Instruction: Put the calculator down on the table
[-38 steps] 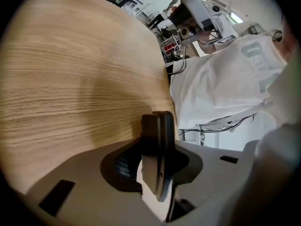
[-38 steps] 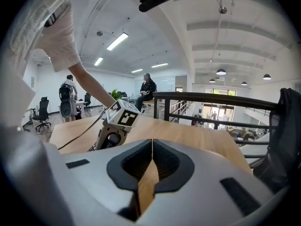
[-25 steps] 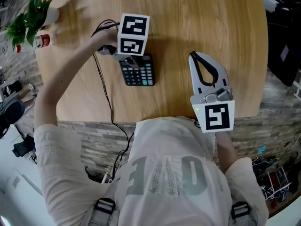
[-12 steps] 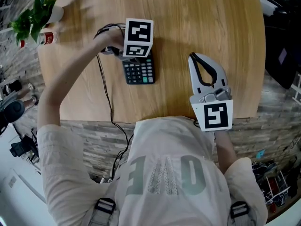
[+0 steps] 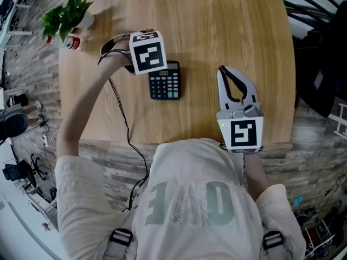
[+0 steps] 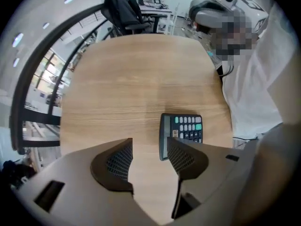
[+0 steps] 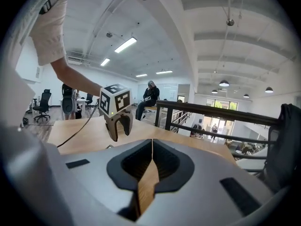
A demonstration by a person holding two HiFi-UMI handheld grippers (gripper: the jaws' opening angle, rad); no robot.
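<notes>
My left gripper [image 6: 149,149] points straight down. Its jaws have just been opening and stand wide, with only bare table [image 5: 227,20] between them. The calculator [image 5: 165,83] lies flat just beside it, nearer the table's near edge. My right gripper [image 7: 152,147] hovers well apart, jaws together, empty.

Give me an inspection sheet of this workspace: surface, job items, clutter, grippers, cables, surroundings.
Surface: wooden table, mostly bare.
Job's things: calculator lying flat on it, keys up.
Clutter: potted plant and red-and-white bottle at the far-left edge.
Grippers: left gripper above the calculator, jaws have just been opening, nothing gripped; right gripper shut, empty.
Cables: black cable from left gripper over table edge.
Surroundings: office chair, railing, plank floor.
</notes>
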